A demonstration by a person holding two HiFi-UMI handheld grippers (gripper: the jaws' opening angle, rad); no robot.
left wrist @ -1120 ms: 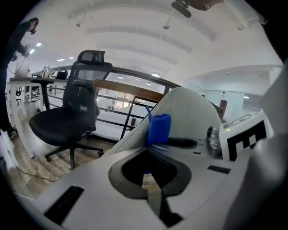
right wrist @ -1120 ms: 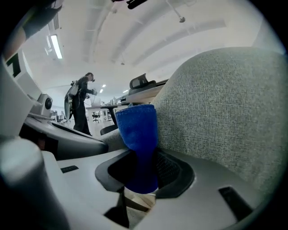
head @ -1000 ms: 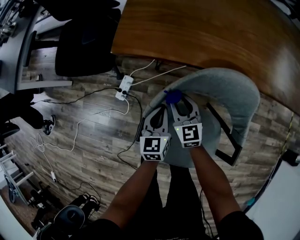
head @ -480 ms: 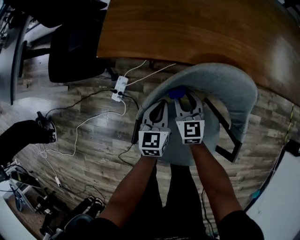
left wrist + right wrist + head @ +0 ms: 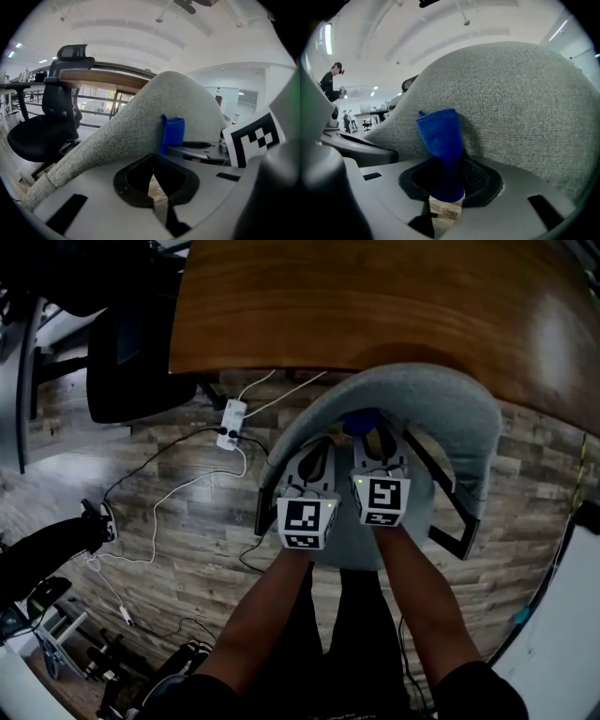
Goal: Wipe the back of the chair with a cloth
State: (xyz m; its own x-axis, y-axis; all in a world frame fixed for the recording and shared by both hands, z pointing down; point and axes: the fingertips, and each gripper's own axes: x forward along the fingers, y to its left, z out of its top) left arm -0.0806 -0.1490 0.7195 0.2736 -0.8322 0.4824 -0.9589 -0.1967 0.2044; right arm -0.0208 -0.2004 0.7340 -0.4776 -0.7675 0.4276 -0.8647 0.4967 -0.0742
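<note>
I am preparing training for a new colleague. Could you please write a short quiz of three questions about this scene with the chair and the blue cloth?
1. True or false: the left tongs hold the blue cloth.
2. Against what is the cloth pressed? A) the grey chair back B) the wooden table C) the black office chair
3. Fill in: the white power strip lies on the wooden ___.

Key: 1. False. The right tongs hold it; the left tongs are shut on nothing. 2. A. 3. floor.
</note>
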